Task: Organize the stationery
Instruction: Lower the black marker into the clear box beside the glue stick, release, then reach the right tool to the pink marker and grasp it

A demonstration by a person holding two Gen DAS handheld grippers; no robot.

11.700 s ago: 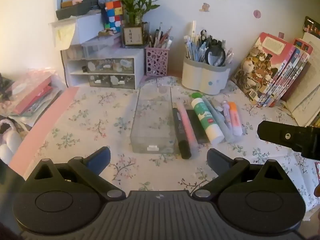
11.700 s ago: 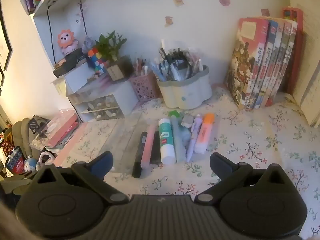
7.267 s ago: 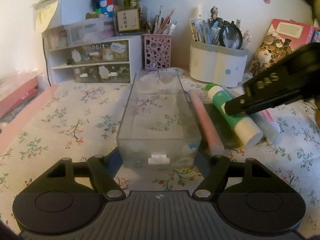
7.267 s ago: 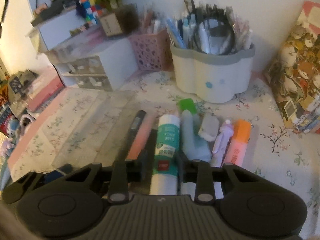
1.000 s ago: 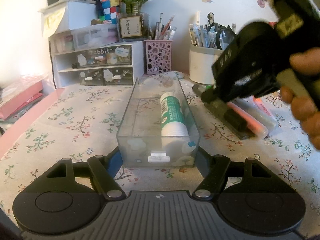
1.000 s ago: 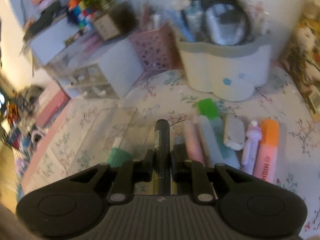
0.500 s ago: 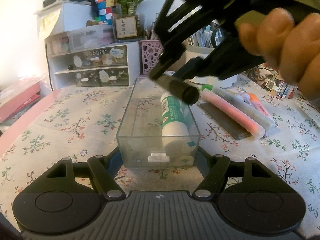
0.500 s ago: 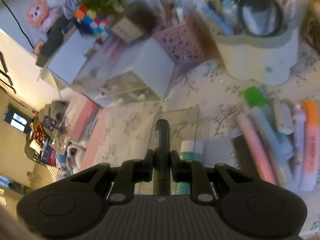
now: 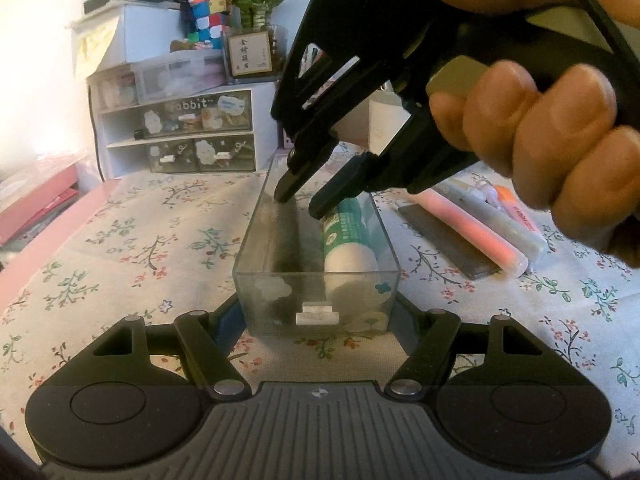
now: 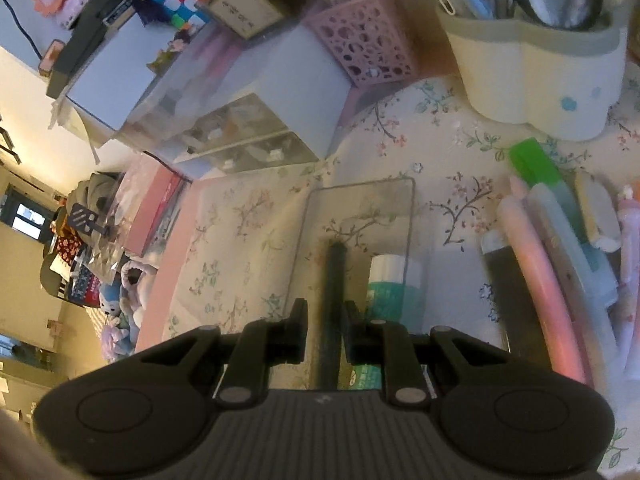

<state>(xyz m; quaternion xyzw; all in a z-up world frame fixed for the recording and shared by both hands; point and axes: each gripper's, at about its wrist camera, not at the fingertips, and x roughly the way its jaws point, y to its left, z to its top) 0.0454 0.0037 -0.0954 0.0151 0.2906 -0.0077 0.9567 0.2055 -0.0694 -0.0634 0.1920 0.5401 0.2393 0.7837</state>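
Two items boxed: my right gripper [image 9: 302,200], jaws slightly parted, frees black marker [image 9: 286,236].
I keep left gripper [image 9: 318,320] clamping clear box [image 9: 390,248], then lift out.

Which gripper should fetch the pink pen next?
Right. The right gripper hangs over the clear box, next to the pink pen; its marker looks released. The left gripper is clamped on the box.
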